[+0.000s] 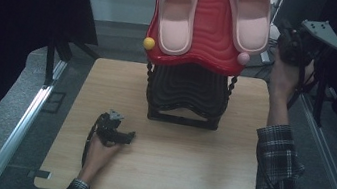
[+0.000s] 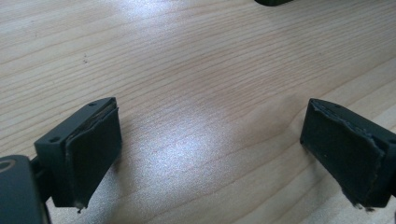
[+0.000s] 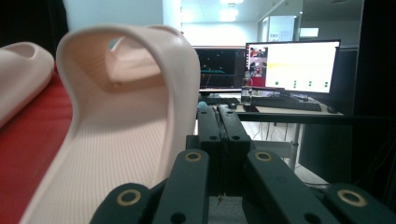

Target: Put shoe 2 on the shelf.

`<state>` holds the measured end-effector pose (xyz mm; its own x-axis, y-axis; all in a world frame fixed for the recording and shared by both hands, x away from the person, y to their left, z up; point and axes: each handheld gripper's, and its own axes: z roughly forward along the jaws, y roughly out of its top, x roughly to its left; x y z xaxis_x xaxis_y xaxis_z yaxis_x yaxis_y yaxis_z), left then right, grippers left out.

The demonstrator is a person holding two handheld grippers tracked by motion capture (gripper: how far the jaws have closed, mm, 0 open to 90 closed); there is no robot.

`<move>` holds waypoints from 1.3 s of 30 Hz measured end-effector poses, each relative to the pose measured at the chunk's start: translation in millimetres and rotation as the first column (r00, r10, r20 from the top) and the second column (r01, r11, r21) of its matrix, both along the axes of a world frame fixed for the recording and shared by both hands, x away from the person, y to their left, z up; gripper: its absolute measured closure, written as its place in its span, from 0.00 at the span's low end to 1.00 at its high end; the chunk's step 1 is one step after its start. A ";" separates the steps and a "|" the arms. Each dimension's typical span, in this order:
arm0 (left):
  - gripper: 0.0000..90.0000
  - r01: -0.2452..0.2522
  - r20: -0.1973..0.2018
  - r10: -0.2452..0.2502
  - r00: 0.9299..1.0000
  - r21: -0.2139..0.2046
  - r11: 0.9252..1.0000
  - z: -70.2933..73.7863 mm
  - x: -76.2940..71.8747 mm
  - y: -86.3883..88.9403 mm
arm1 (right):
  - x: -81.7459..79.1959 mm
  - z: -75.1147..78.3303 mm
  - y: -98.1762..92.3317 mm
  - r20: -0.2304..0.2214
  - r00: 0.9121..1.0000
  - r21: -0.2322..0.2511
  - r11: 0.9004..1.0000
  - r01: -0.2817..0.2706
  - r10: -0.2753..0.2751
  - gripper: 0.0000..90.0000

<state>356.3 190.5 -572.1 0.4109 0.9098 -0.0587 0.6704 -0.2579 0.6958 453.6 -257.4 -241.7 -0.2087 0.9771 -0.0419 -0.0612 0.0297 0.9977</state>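
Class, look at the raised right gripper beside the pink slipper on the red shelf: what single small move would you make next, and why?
Probably open the right gripper before moving in. Its jaws are pressed together with nothing between them, just beside the strap of the right slipper on the red shelf. Shut jaws cannot take hold of the slipper. The left gripper rests open on the table.

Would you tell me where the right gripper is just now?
In the high view the right gripper is raised at upper right, jaws shut, beside the right slipper on the red shelf.

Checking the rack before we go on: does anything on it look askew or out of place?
The right slipper sits angled, its heel hanging past the red shelf edge by the pink knob. The left slipper lies square on it.
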 end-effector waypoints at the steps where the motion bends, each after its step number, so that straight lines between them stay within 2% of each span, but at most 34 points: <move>1: 0.06 0.000 0.000 0.000 1.000 0.000 1.000 0.0 0.0 0.0 | 0.1 -4.3 -0.6 0.000 1.000 0.002 1.000 -0.007 0.007 1.00; 7: 0.06 0.000 0.002 0.000 1.000 0.000 1.000 -0.1 0.1 0.0 | 0.4 -25.5 0.0 -0.018 0.999 -0.013 0.999 -0.030 0.029 1.00; 10: 0.06 0.001 0.001 -0.001 1.000 0.002 1.000 0.0 -0.1 0.0 | -2.1 -33.1 1.2 -0.011 0.999 -0.018 0.999 -0.035 0.035 1.00; 13: 0.06 -0.001 0.004 0.001 1.000 0.002 1.000 -0.2 -0.9 -0.7 | -7.2 -38.3 -0.1 -0.001 0.999 -0.005 0.999 -0.044 0.044 1.00; 20: 0.06 0.002 0.003 -0.002 1.000 0.003 1.000 -0.1 -2.0 -1.4 | -16.8 -48.8 -3.0 -0.018 0.997 -0.026 0.997 -0.073 0.073 1.00; 25: 0.06 0.002 0.003 -0.002 1.000 0.002 1.000 -0.1 -1.9 -1.3 | -15.2 -48.8 -1.8 -0.028 0.996 -0.001 0.996 -0.087 0.087 1.00; 32: 0.06 0.001 0.003 -0.001 1.000 0.001 1.000 -0.2 -1.9 -1.4 | -9.0 -49.4 13.8 -0.045 0.992 -0.012 0.993 -0.120 0.120 0.99; 39: 0.06 0.003 -0.001 -0.003 1.000 0.003 1.000 0.1 -1.9 -1.2 | 2.1 -43.6 31.9 -0.053 0.989 -0.075 0.987 -0.142 0.138 1.00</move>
